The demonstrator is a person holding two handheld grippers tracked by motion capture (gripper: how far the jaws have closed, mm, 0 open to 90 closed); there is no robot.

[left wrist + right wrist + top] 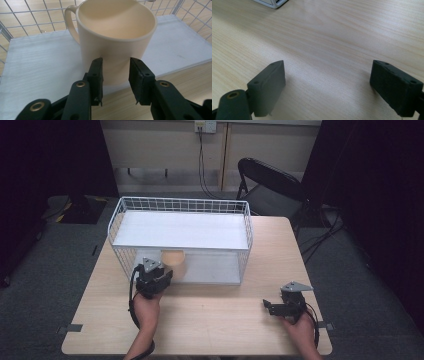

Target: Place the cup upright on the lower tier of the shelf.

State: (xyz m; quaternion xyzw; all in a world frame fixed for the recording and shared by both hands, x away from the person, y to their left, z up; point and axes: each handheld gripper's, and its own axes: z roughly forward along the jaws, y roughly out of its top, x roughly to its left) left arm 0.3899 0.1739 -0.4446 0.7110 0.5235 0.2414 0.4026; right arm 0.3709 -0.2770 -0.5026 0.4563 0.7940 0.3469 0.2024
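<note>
The left gripper (115, 80) is seen with its two black jaws set a little apart, just in front of the lower wall of a cream mug (116, 37). Whether the jaw tips touch the mug's side cannot be told for certain; the wide body is not enclosed between them. One mug is counted, standing upright with its handle (70, 21) turned to the left in the left gripper view. It rests on the white bottom shelf (37, 72) of a white wire rack (180, 240), near that shelf's front edge.

From the high view, the left gripper (156, 274) is held at the open front of the rack, where the mug (173, 261) is partly seen beneath the upper shelf (180, 230). Two shelves are counted in the one rack.

The right gripper (328, 85) is spread wide, with nothing between its jaws, above the bare wooden worktop (332, 37). In the high view it (270, 307) is held well apart from the rack, near the worktop's front right corner.

One black folding chair (272, 185) stands behind the worktop
</note>
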